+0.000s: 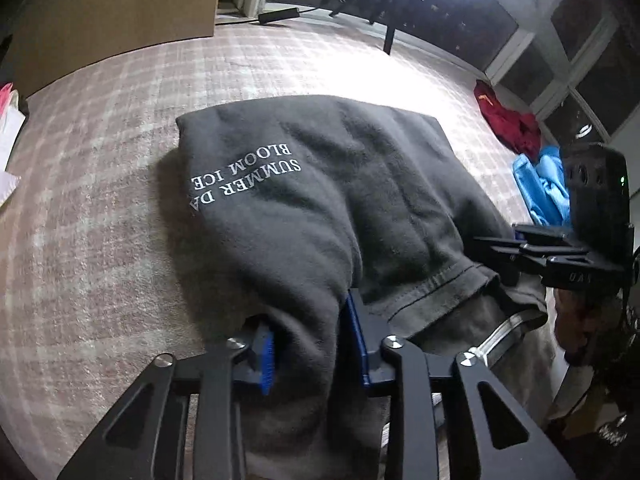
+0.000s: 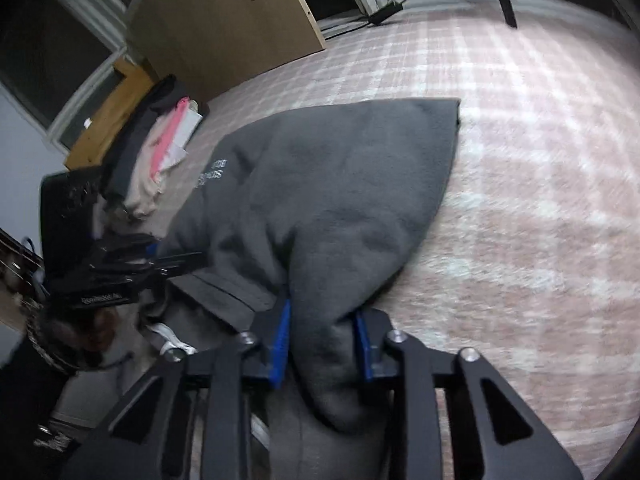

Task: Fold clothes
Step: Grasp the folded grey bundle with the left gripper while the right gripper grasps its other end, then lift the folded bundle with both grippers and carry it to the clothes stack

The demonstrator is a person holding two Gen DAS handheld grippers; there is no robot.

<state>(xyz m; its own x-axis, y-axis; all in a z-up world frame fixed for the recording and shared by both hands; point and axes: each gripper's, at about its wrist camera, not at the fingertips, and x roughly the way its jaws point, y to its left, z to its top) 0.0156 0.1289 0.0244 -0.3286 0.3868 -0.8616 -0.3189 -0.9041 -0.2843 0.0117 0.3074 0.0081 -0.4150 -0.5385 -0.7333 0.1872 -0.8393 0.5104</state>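
A dark grey T-shirt [image 1: 320, 184] with white upside-down lettering lies partly folded on the pink plaid rug [image 1: 100, 240]. My left gripper [image 1: 312, 344] is shut on a bunch of its near left edge, cloth between the blue pads. My right gripper [image 2: 322, 344] is shut on the near right edge of the same T-shirt [image 2: 328, 192]. Each gripper shows in the other's view: the right one [image 1: 560, 256] at the right, the left one [image 2: 120, 272] at the left. The shirt's far part rests on the rug.
A red garment [image 1: 508, 120] and a blue garment [image 1: 540, 184] lie at the right by the window wall. A stack of clothes [image 2: 160, 148] sits at the left near a cardboard panel [image 2: 224, 20]. Chair legs [image 1: 388, 36] and a power adapter [image 1: 280, 14] stand at the far edge.
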